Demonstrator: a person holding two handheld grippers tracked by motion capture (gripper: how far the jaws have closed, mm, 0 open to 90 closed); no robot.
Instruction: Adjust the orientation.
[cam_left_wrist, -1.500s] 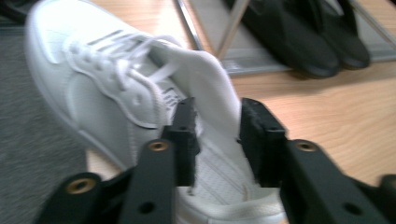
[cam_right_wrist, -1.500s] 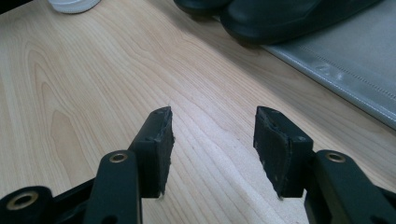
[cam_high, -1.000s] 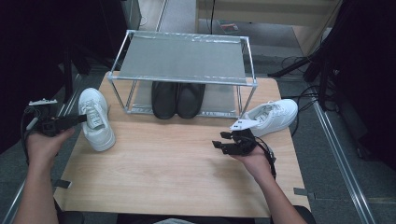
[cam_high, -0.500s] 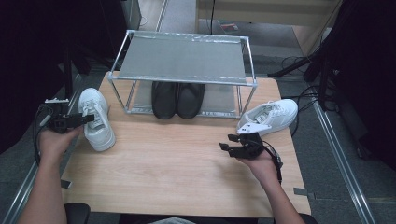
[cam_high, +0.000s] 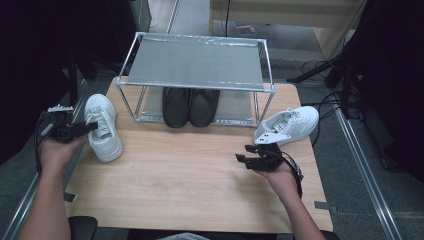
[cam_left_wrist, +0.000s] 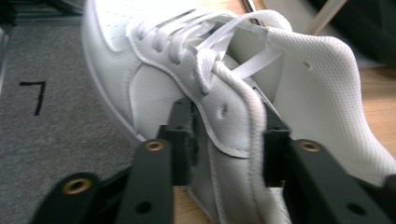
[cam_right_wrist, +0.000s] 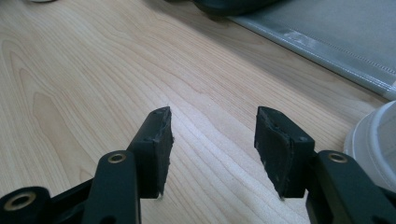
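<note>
A white shoe (cam_high: 103, 128) lies at the table's left edge, toe toward me. My left gripper (cam_high: 93, 126) reaches it from the left. In the left gripper view its jaws have just been closing and now pinch the white shoe's (cam_left_wrist: 224, 102) laced side wall, so the left gripper (cam_left_wrist: 227, 136) is shut on it. A second white shoe (cam_high: 291, 123) lies at the right, beside the rack. My right gripper (cam_high: 244, 160) rests low over the wood just in front of it, and the right gripper (cam_right_wrist: 212, 133) is open with only bare table between its jaws.
A metal shoe rack (cam_high: 195, 61) stands at the back of the wooden table (cam_high: 190, 180), with a pair of black shoes (cam_high: 190, 106) under its shelf. Grey floor lies off the left edge. The second white shoe's sole (cam_right_wrist: 373, 140) sits close to the right jaw.
The left gripper's jaws have closed onto the side of the left white shoe. The right hand has hardly moved.
</note>
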